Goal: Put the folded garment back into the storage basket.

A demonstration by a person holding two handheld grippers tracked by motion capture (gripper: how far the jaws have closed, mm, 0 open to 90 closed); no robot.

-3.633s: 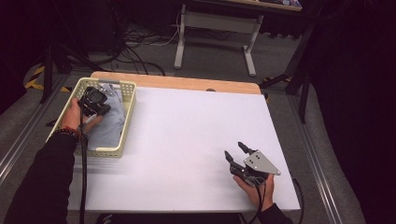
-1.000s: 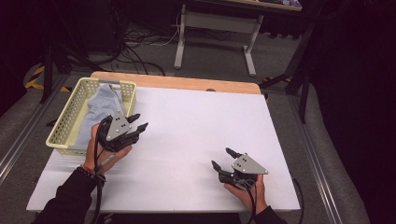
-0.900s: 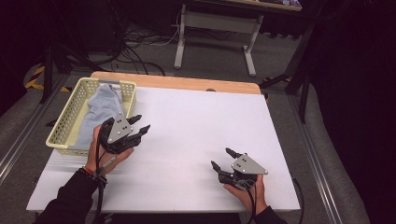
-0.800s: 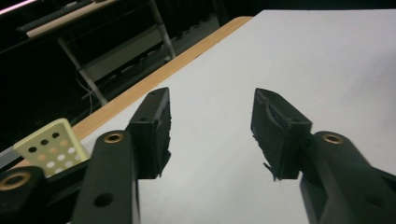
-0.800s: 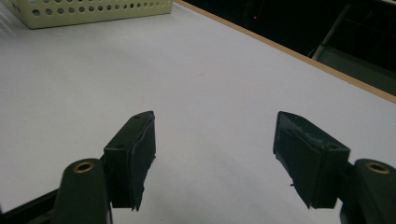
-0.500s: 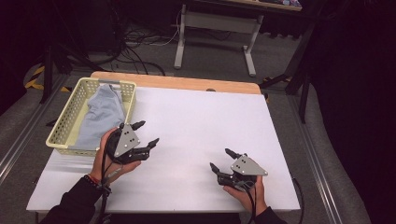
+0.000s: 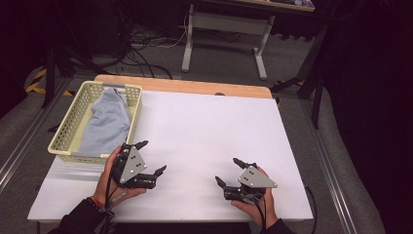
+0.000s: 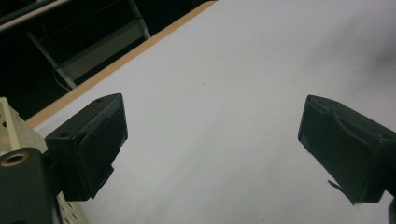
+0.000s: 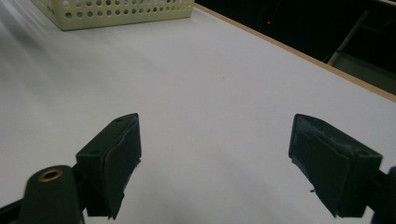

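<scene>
Since earlier, left gripper (image 7: 148, 160) left the basket (image 7: 73, 124) for lower left, jaws just opening, empty. Right gripper (image 7: 230, 171) also spread, empty. Rest both level, clear of the cloth (image 7: 107, 119).

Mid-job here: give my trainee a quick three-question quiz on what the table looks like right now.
1. True or false: the grey cloth lies inside the yellow basket.
2. Which gripper is nearer the basket? A left gripper B right gripper
3. What is between either gripper's jaws?

Key: 1 true. 2 A. 3 Nothing; both stand open over the bare white table, and both have just been opening.
</scene>
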